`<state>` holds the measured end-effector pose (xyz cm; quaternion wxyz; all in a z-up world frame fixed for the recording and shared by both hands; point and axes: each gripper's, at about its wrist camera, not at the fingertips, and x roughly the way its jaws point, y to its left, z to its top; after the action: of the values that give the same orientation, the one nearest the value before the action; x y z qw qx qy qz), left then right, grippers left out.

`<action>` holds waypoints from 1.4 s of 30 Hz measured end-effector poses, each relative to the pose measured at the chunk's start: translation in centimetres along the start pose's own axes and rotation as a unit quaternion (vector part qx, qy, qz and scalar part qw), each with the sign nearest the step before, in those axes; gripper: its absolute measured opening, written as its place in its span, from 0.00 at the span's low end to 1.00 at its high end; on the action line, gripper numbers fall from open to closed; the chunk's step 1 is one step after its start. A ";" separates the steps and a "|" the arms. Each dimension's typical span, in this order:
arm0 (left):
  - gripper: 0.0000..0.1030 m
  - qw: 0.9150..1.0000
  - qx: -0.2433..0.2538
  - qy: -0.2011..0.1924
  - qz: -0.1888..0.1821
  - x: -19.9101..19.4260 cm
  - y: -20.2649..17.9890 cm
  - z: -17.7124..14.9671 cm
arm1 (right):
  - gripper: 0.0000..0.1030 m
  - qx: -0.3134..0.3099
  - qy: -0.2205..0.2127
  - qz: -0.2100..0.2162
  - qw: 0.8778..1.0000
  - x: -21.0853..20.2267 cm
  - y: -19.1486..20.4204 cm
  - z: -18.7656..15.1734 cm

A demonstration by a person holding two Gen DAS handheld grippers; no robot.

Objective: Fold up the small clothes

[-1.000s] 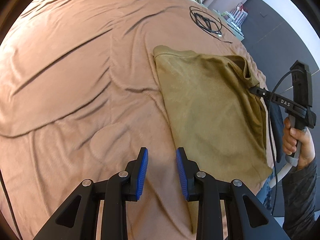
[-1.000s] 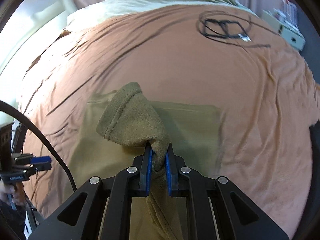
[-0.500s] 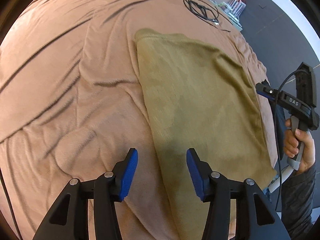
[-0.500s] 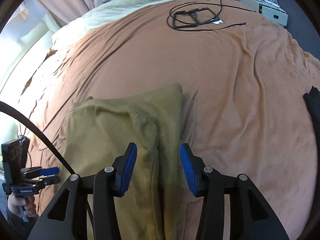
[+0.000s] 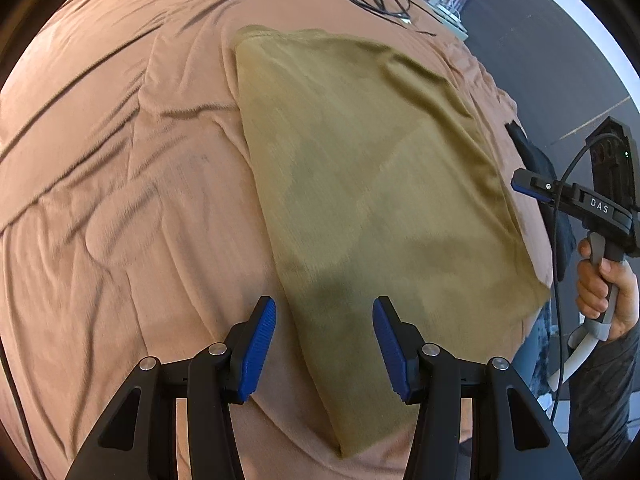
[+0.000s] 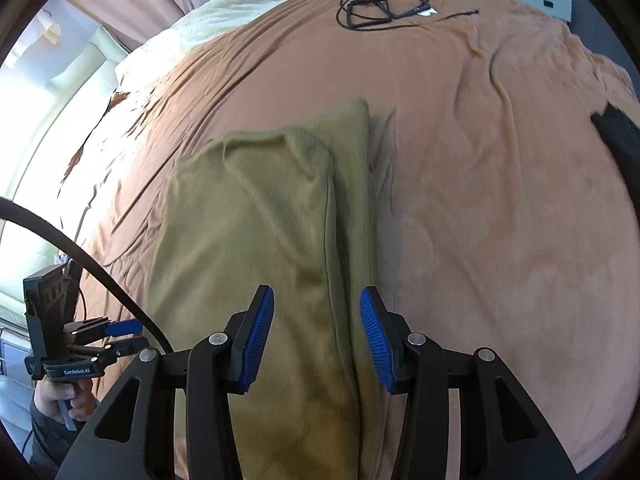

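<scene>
The olive garment [image 5: 368, 184] lies flat on the brown bedspread [image 5: 120, 160], near the bed's front edge, folded into a long strip. Its long axis runs from the near edge away toward the far side of the bed, where a black cable [image 6: 384, 4] lies coiled well apart from it. In the right wrist view a folded-over layer ends in a lengthwise ridge close to the strip's right edge, with a few soft wrinkles at the far end; the cloth looks matte and soft, likely a knit.

The left gripper [image 5: 324, 340] hangs over the strip's near left edge, jaws about half open and empty, that edge running between them. The right gripper [image 6: 316, 340] stands half open and empty over the near end, straddling the ridge; its jaws have just been opening, and no pad presses the cloth.

Both grippers sit at the near end, one on each long side, neither clearly closer. A next fold would probably bring the near end toward the far one, across the long axis.
</scene>
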<state>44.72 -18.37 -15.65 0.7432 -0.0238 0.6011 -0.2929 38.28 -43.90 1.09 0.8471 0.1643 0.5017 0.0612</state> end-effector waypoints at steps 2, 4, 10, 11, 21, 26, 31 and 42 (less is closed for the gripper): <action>0.51 1.000 0.001 0.002 0.002 0.0 -0.2 -0.4 | 0.42 0.007 0.003 0.001 1.000 -0.5 -0.4 -0.9; 0.51 1.000 0.003 0.006 0.006 0.1 -0.4 -1.0 | 0.42 0.018 0.006 0.004 1.000 -0.9 -1.0 -1.7; 0.51 1.000 0.010 0.017 0.018 0.7 -1.4 -2.3 | 0.42 0.058 0.013 0.016 0.998 -2.7 -3.0 -4.4; 0.51 1.000 0.012 0.017 0.020 0.7 -1.6 -2.4 | 0.42 0.062 0.013 0.019 0.998 -3.0 -3.1 -4.6; 0.51 0.999 0.012 0.005 0.030 -0.8 -1.8 -4.3 | 0.42 0.109 0.017 0.111 0.988 -4.9 -6.3 -7.8; 0.51 0.999 0.007 -0.002 0.035 -1.8 -1.6 -5.3 | 0.42 0.145 0.006 0.159 0.977 -4.2 -8.4 -9.1; 0.51 0.999 0.003 -0.010 0.039 -2.5 -1.9 -6.0 | 0.44 0.126 -0.003 0.171 0.977 -3.2 -8.8 -8.3; 0.51 0.999 -0.004 -0.019 0.046 -3.7 -2.0 -7.4 | 0.59 -0.023 -0.024 0.159 0.987 -2.2 -5.2 -6.5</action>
<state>36.81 -15.98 -13.68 0.7672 -0.0047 0.5882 -0.2556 31.19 -47.93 -1.69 0.8416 0.2243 0.4476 0.2026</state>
